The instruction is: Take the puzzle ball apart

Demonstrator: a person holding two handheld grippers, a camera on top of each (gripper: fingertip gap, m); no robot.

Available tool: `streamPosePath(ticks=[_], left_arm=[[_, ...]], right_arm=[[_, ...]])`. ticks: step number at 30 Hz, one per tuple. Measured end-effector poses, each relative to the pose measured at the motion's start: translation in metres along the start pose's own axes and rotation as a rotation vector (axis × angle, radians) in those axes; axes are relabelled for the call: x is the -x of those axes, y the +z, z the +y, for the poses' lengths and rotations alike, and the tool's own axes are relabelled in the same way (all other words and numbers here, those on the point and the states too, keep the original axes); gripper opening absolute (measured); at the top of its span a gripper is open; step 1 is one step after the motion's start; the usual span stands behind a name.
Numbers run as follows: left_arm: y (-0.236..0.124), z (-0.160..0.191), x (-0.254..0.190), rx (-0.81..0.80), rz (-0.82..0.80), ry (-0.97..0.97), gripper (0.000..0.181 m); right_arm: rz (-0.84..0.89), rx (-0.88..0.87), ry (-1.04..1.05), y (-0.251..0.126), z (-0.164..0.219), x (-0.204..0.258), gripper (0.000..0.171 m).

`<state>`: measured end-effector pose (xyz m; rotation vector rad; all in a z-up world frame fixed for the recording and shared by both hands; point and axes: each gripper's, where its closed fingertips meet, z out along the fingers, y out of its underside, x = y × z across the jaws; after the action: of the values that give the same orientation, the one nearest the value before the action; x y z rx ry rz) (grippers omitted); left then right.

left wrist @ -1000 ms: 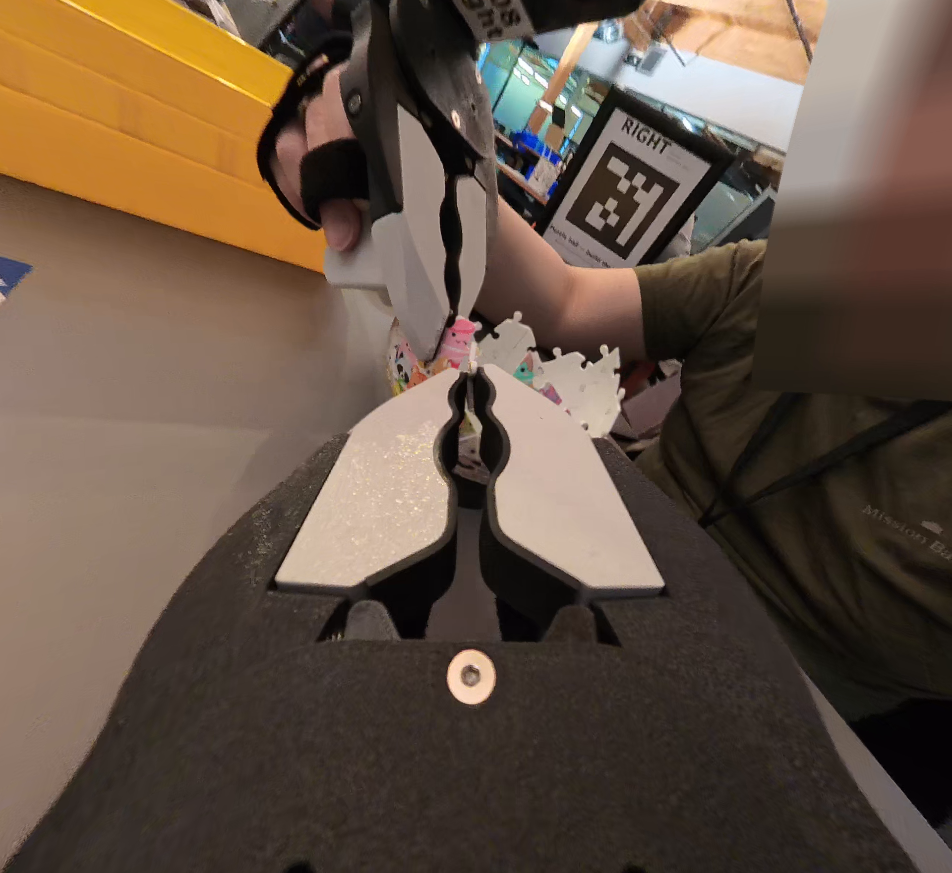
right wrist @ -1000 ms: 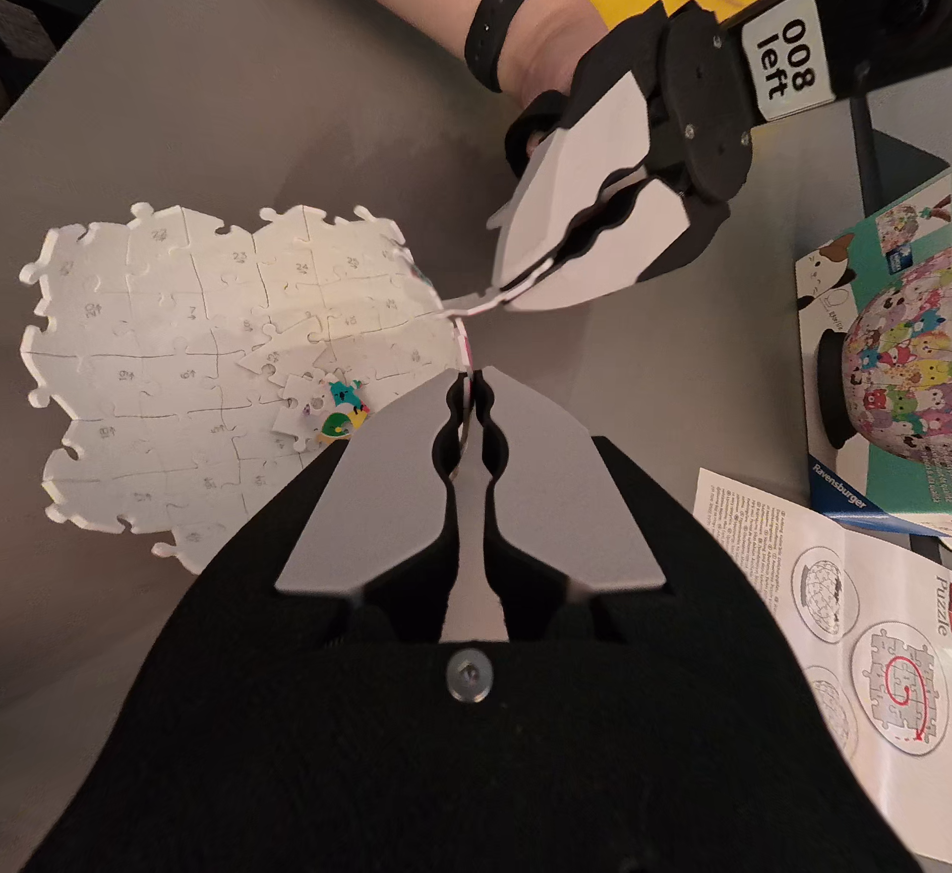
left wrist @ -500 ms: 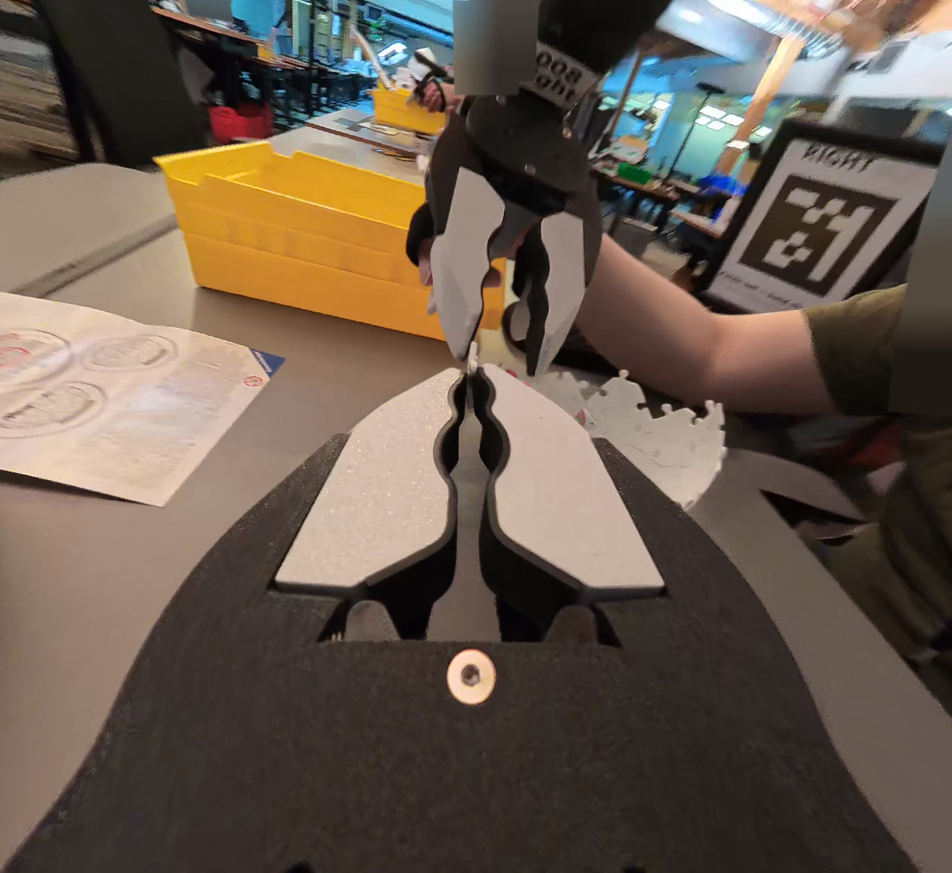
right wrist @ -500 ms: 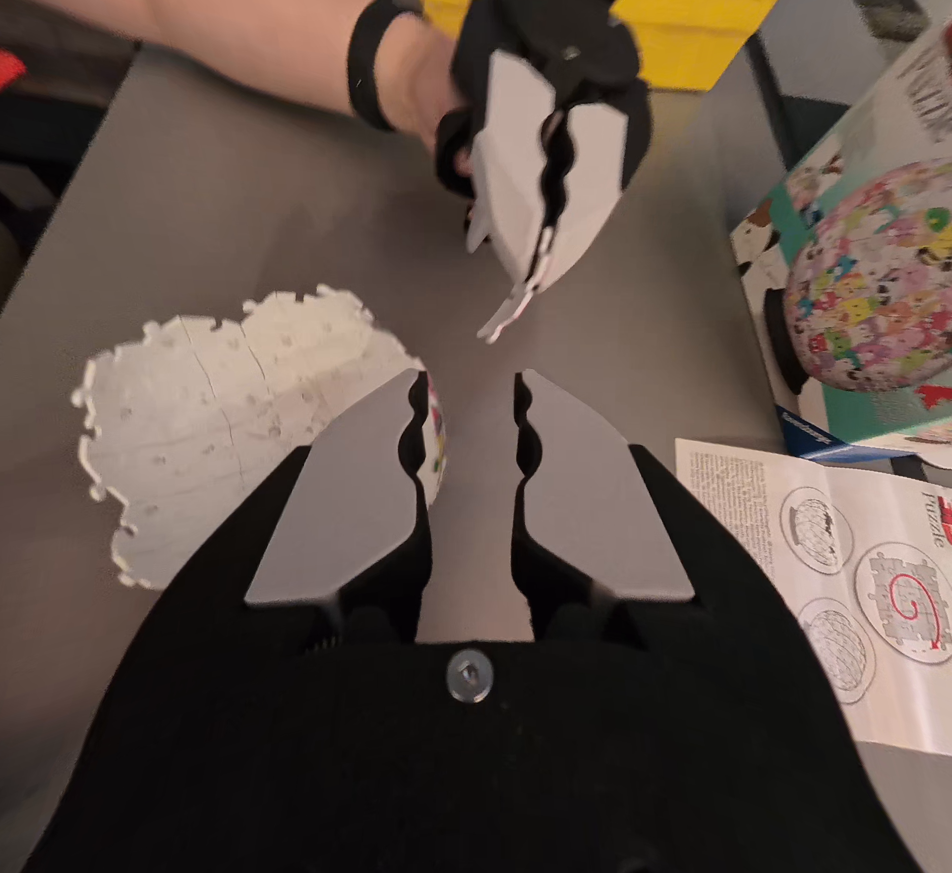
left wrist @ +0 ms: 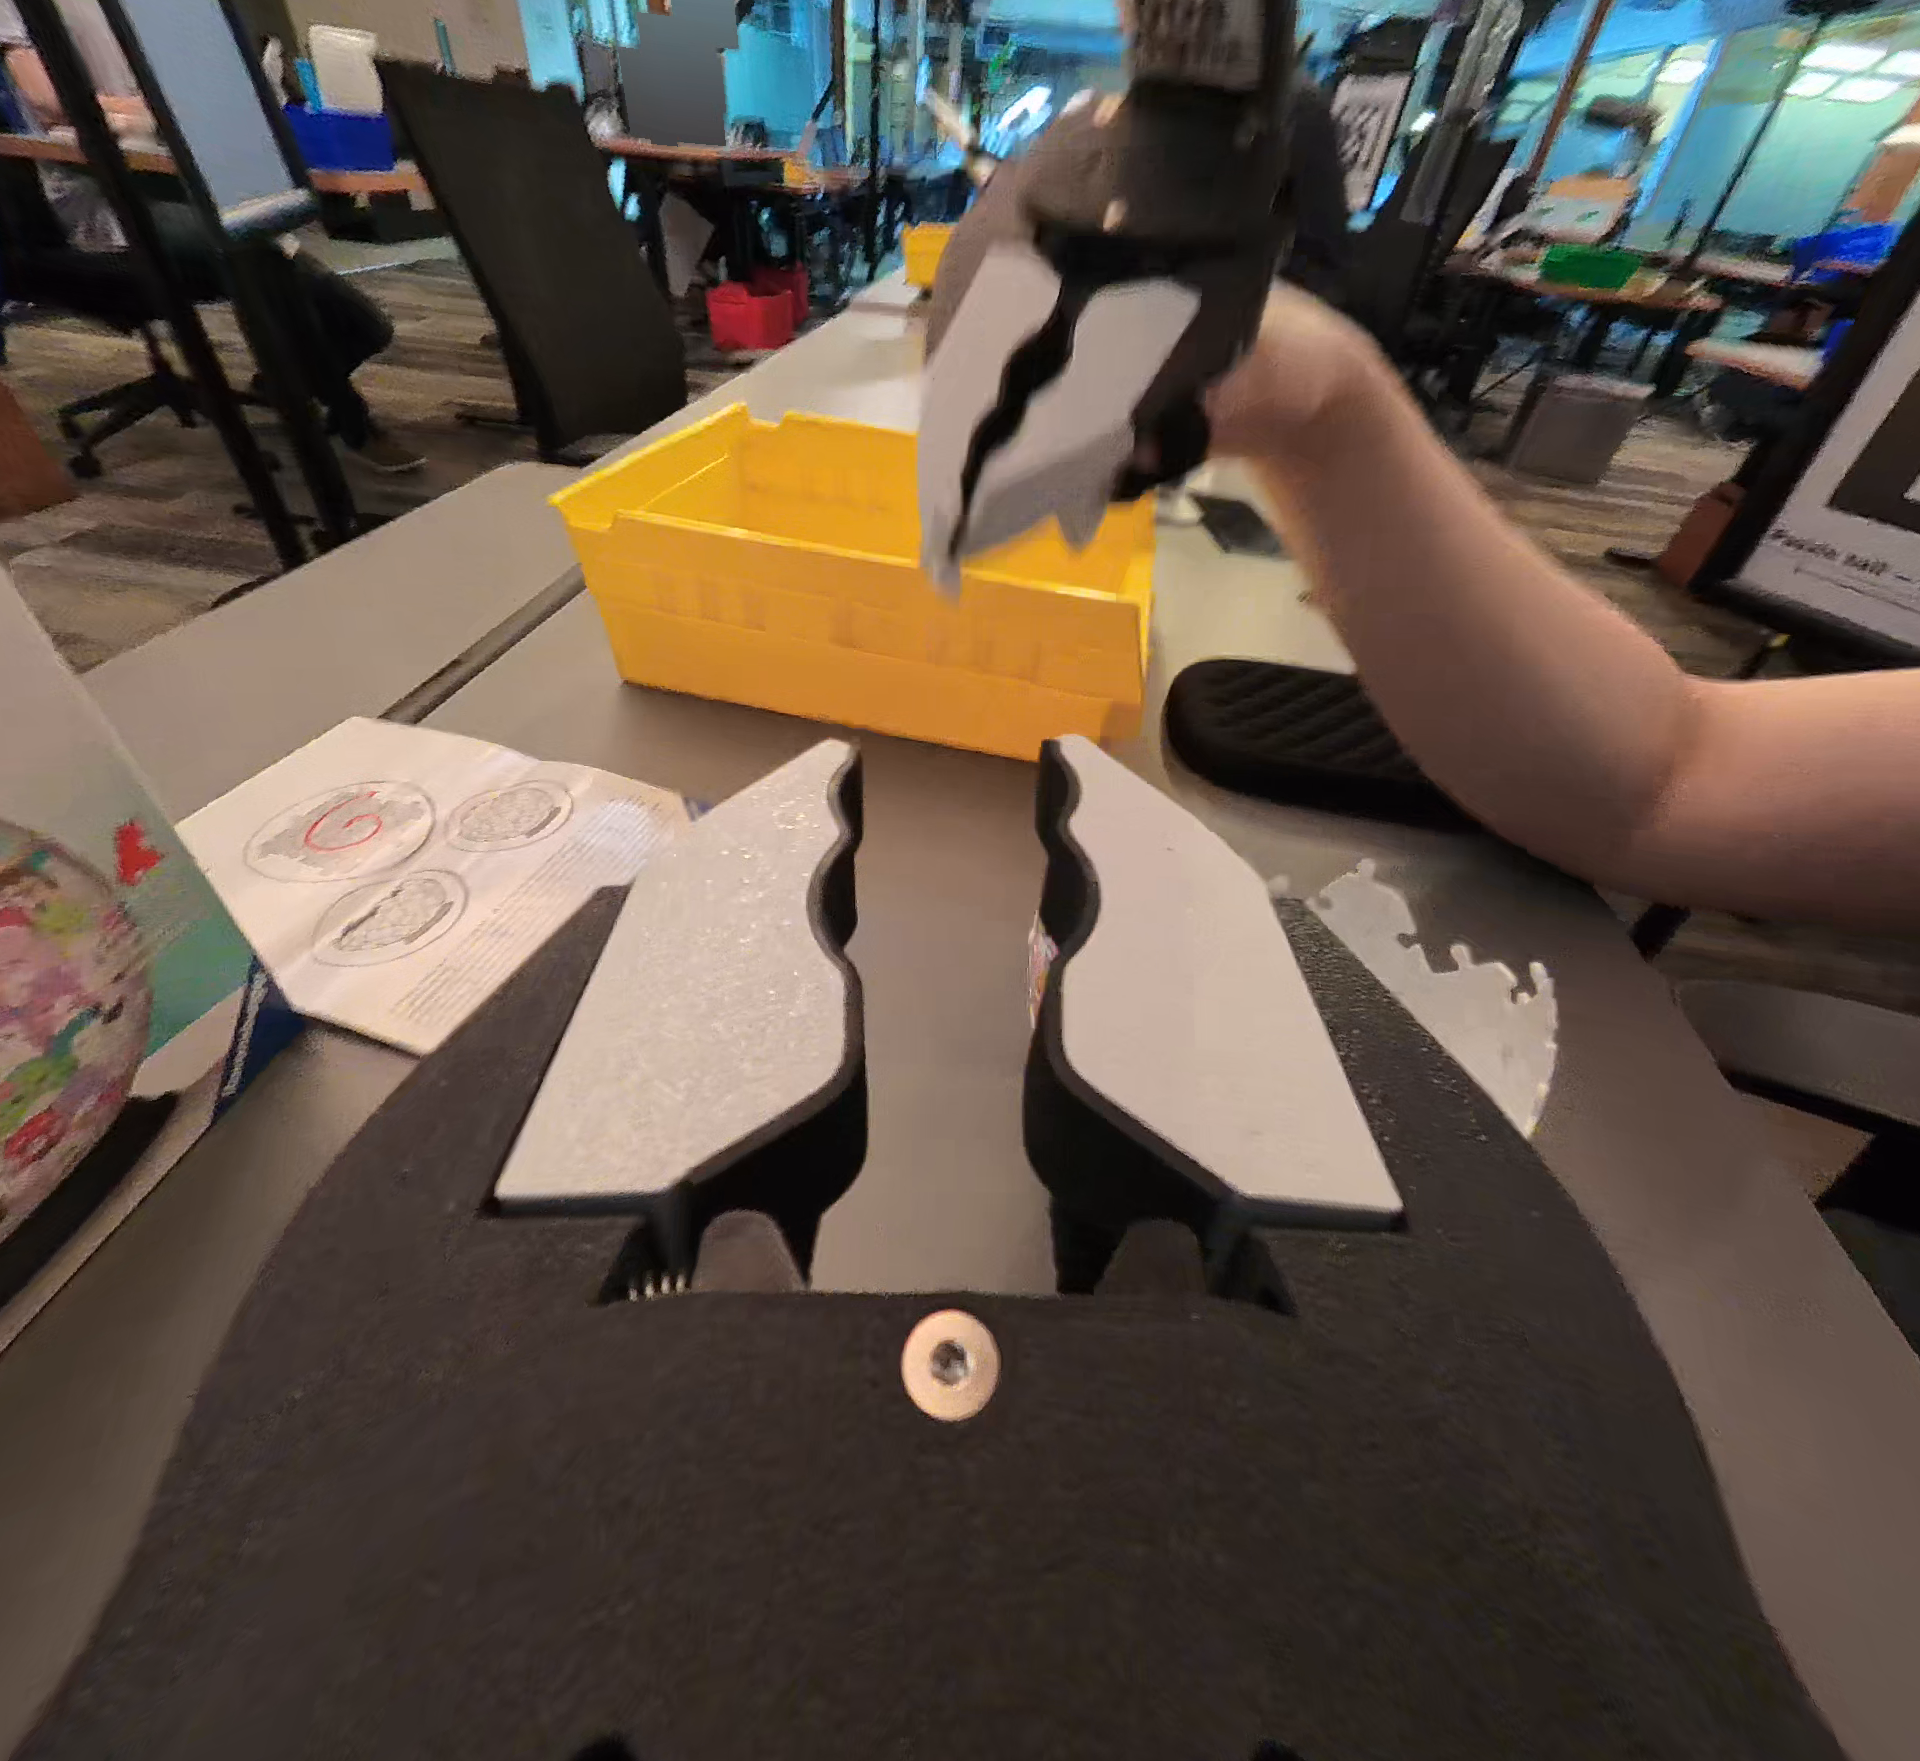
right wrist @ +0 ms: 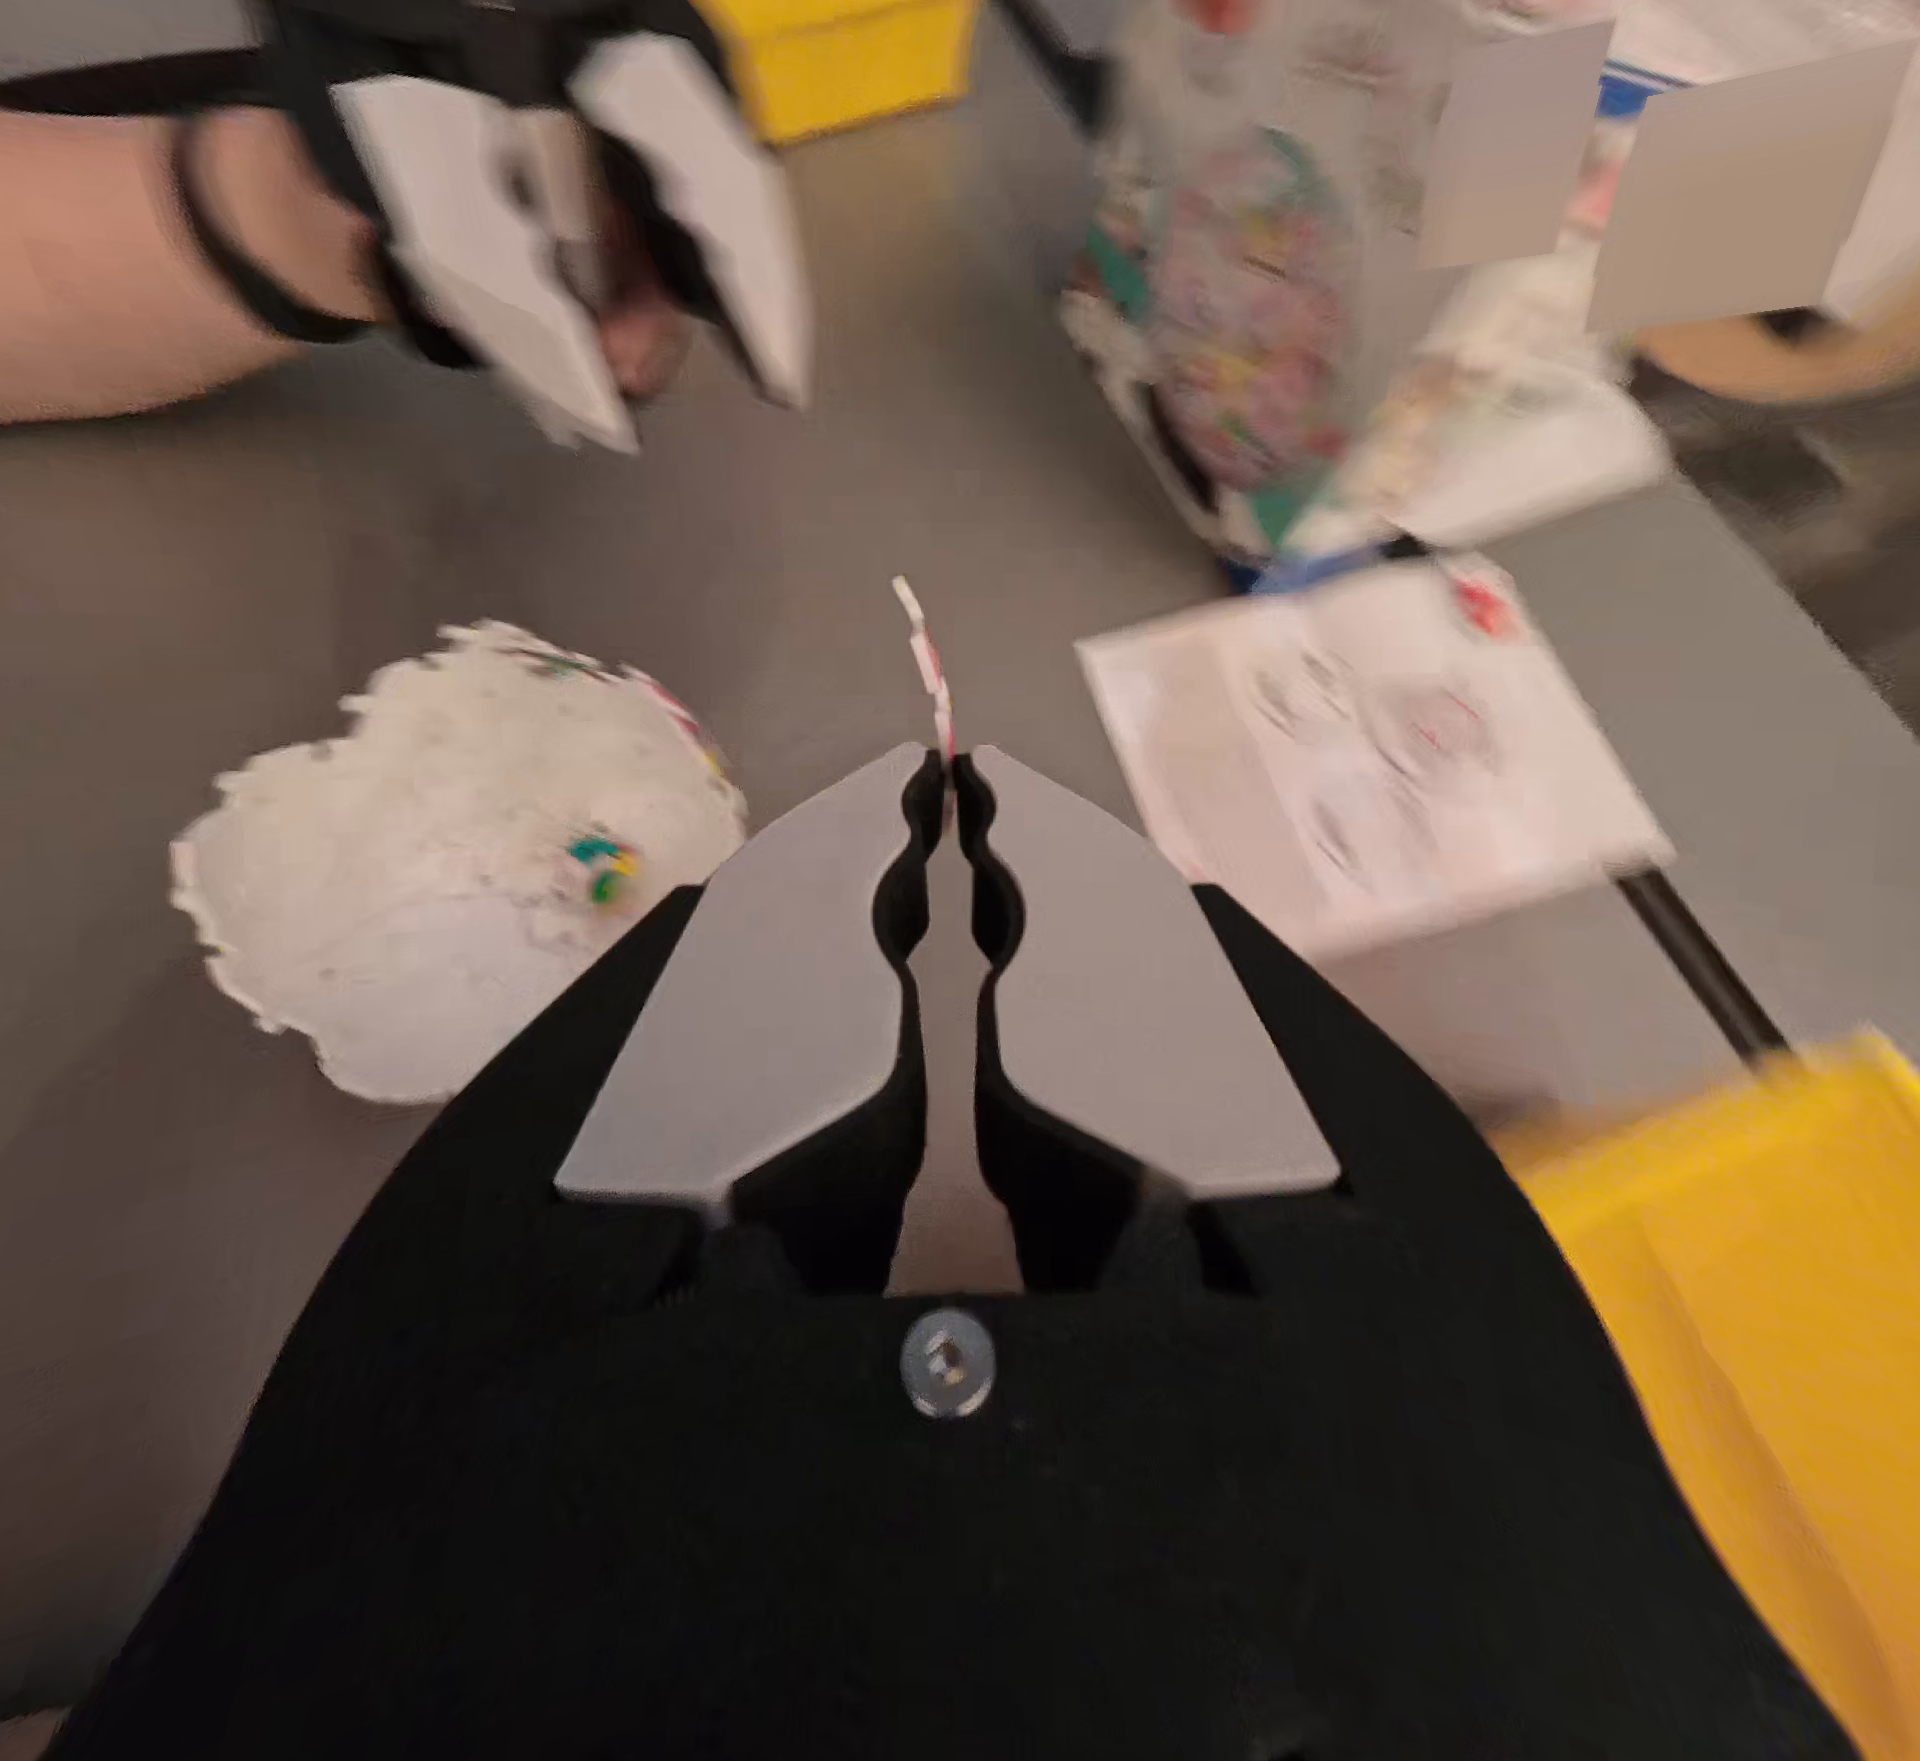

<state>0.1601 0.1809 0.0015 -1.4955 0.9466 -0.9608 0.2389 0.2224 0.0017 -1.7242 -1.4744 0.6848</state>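
The rest of the puzzle ball (right wrist: 416, 890) is a white open shell, inner side up, on the grey table; loose coloured pieces lie in it. Its edge shows in the left wrist view (left wrist: 1455, 984). My right gripper (right wrist: 948, 757) is shut on one thin puzzle piece (right wrist: 928, 662) that sticks up from its tips. In the left wrist view the right gripper (left wrist: 951, 553) hangs over the yellow bin (left wrist: 862, 662). My left gripper (left wrist: 948, 766) is open and empty above the table; the right wrist view shows it (right wrist: 701, 412) at upper left, beyond the shell.
The puzzle box (right wrist: 1247, 309) stands at the back right, with a paper leaflet (right wrist: 1371, 755) lying in front of it. A yellow bin wall (right wrist: 1714, 1348) is close at the right gripper's lower right. A black pad (left wrist: 1288, 735) lies beside the bin. My hands' fingertips stand some 10 cm from each other. It is some 15 cm from my left tips to the puzzle ball (right wrist: 416, 890).
The piece has passed from my left gripper to my right one. The left gripper has opened and drawn back. The right gripper has shut on the piece and lifted toward the yellow bin.
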Motion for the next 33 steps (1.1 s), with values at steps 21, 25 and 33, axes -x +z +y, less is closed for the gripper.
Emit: streamPosePath(ticks=[21, 25, 33], left_arm=[[-0.012, 0.045, -0.02, 0.527, -0.137, 0.053, 0.031], [-0.022, 0.045, -0.024, 0.511, -0.147, -0.008, 0.028], [-0.026, 0.081, -0.051, 0.473, -0.114, -0.068, 0.031]], right_arm=[[0.447, 0.107, 0.433, -0.105, 0.121, -0.111, 0.023], [-0.004, -0.14, -0.058, -0.061, 0.02, -0.008, 0.024], [-0.397, -0.025, -0.519, 0.051, -0.002, 0.111, 0.024]])
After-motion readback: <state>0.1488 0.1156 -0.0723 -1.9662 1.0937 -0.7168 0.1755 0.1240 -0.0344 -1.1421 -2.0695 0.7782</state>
